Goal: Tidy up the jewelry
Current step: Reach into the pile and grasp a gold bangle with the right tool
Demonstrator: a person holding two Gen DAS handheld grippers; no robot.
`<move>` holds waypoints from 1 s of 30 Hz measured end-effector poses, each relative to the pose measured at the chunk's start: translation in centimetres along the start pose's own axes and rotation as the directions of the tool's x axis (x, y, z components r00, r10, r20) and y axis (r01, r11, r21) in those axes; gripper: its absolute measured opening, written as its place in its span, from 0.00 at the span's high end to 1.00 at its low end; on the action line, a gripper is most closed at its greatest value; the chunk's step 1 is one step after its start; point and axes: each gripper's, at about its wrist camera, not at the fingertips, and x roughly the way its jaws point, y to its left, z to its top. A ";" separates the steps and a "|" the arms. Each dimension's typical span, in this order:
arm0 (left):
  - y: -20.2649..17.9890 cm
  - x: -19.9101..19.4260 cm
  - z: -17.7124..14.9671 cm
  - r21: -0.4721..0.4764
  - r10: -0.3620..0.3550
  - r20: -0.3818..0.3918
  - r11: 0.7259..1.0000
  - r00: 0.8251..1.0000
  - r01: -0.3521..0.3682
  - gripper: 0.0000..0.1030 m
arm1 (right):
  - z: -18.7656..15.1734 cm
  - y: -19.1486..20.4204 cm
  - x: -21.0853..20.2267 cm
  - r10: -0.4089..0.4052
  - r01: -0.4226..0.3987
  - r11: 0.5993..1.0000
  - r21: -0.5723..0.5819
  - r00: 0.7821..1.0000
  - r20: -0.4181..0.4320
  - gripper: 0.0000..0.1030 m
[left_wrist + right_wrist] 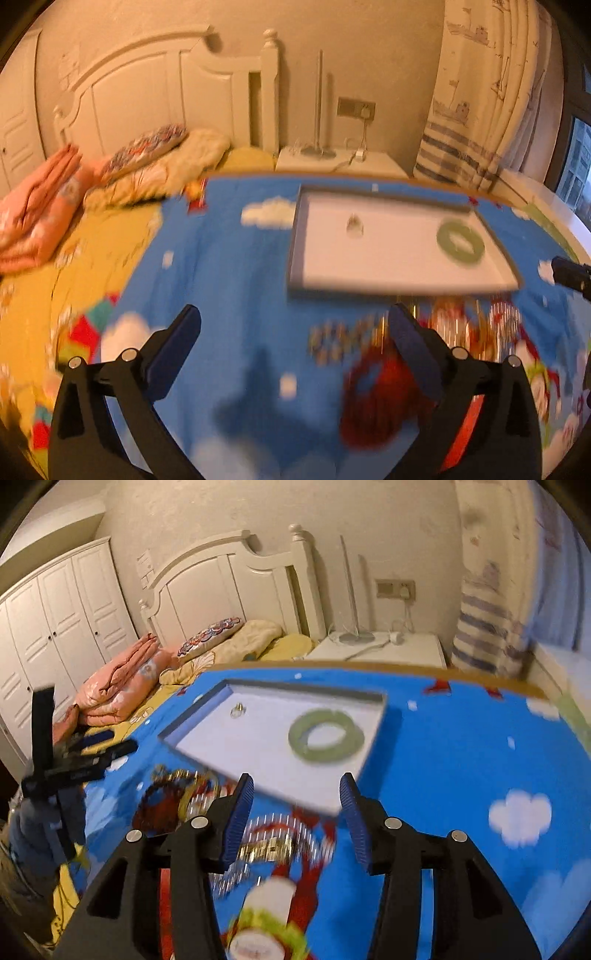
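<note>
A grey-rimmed tray with a white floor (388,258) (207,731) lies on the blue cartoon cloth. A green bangle (460,240) (325,736) and a small silver ring (354,226) (237,710) lie in it. A dark red bead bracelet (376,398) (162,808) and a silver-and-gold chain (465,325) (273,842) lie on the cloth in front of the tray. My left gripper (295,332) is open and empty above the cloth, the red bracelet by its right finger. My right gripper (295,805) is open and empty over the chain.
The blue cloth (229,258) covers a table beside a bed with a yellow sheet (74,266), pink blanket (40,218) and pillows. A white nightstand (340,162) with a lamp and a curtain (480,92) stand behind. The left gripper shows in the right wrist view (74,764).
</note>
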 end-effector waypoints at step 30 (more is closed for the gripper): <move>-0.4 0.5 -5.6 -0.040 -0.170 -0.156 0.985 0.973 0.166 0.02 | 0.9 6.1 9.5 0.181 -0.182 0.983 0.017 0.962 -0.203 0.54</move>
